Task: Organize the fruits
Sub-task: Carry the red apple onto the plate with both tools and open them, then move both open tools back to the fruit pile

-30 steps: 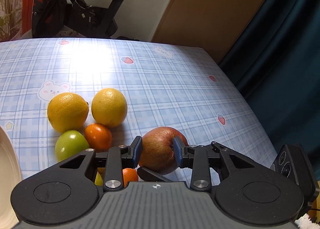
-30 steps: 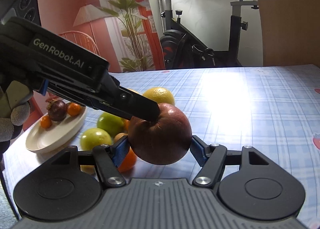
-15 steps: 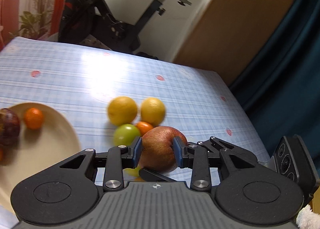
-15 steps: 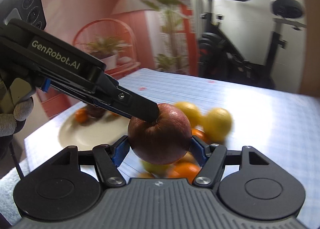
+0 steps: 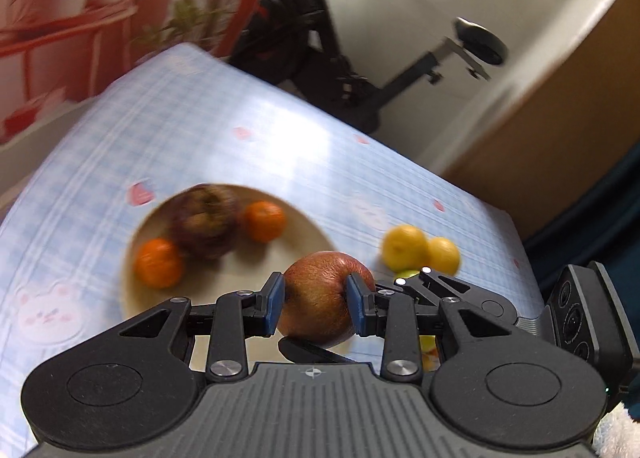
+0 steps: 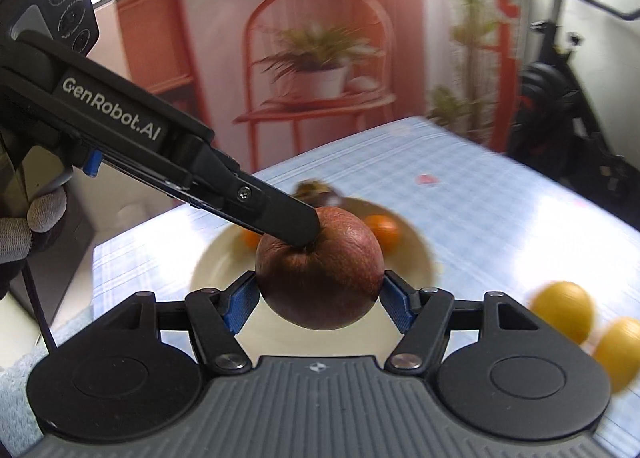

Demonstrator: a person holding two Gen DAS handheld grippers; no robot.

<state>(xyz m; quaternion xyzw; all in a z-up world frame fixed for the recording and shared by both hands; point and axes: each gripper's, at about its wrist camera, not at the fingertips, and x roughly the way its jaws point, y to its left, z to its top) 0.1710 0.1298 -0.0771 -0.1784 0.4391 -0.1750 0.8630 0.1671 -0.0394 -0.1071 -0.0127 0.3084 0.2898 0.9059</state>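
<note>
Both hand-held grippers, left [image 5: 316, 304] and right [image 6: 319, 298], clamp one round, matte-skinned red apple [image 6: 320, 266].

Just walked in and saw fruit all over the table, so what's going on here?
A person with a gripper in each hand is sorting fruit. Both the left gripper and the right gripper are clamped on one red apple, held in the air above a cream plate. The plate holds two small oranges and a dark purple fruit. Two yellow citrus fruits sit on the checked tablecloth beside it.
</note>
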